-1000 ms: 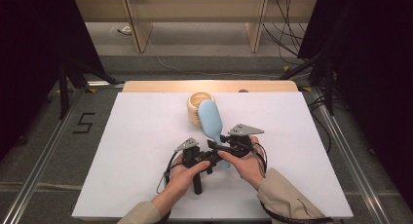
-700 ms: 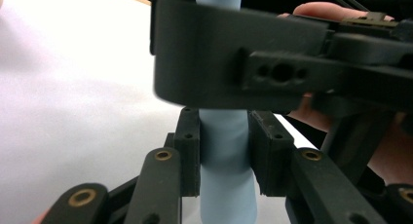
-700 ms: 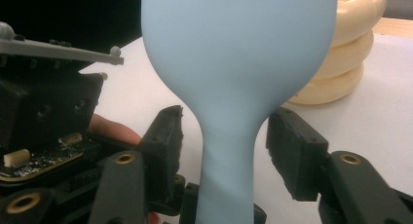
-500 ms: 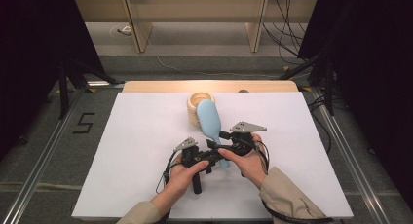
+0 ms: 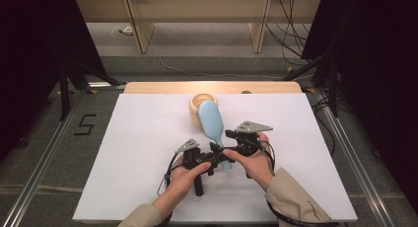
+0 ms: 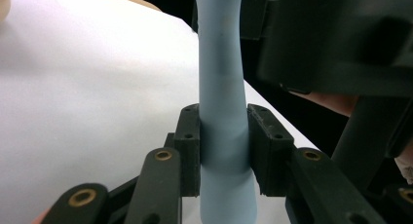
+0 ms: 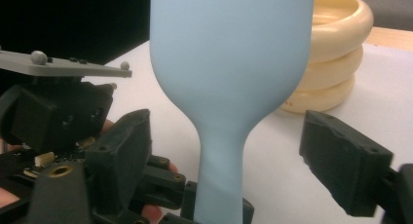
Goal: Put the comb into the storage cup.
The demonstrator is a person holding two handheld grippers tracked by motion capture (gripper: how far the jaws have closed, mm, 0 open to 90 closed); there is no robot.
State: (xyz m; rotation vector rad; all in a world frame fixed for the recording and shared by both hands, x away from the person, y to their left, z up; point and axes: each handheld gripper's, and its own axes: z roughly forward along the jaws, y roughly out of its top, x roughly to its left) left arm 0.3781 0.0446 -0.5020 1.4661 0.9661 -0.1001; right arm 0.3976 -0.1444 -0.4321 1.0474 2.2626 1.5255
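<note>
A light blue hairbrush (image 5: pixel 209 119) is held above the white table, its oval head up toward a cream ribbed holder (image 5: pixel 201 104). My left gripper (image 6: pixel 224 146) is shut on the lower handle of the hairbrush (image 6: pixel 220 78), with both pads pressed against it. In the high view the left gripper (image 5: pixel 215 157) reaches in from the left. My right gripper (image 7: pixel 229 158) stands open, one jaw on each side of the narrow neck of the hairbrush (image 7: pixel 229 53) without touching it. In the high view the right gripper (image 5: pixel 231 138) comes in from the right.
The cream holder (image 7: pixel 336 53) stands just behind the brush head, close to the table's far wooden edge (image 5: pixel 148 87). The white tabletop (image 5: pixel 138 138) stretches out to the left and right of the hands. Cables trail from both grippers near the front.
Hardly anything: the right gripper has crept slightly away and to the right, while the brush and the left gripper hold still.
</note>
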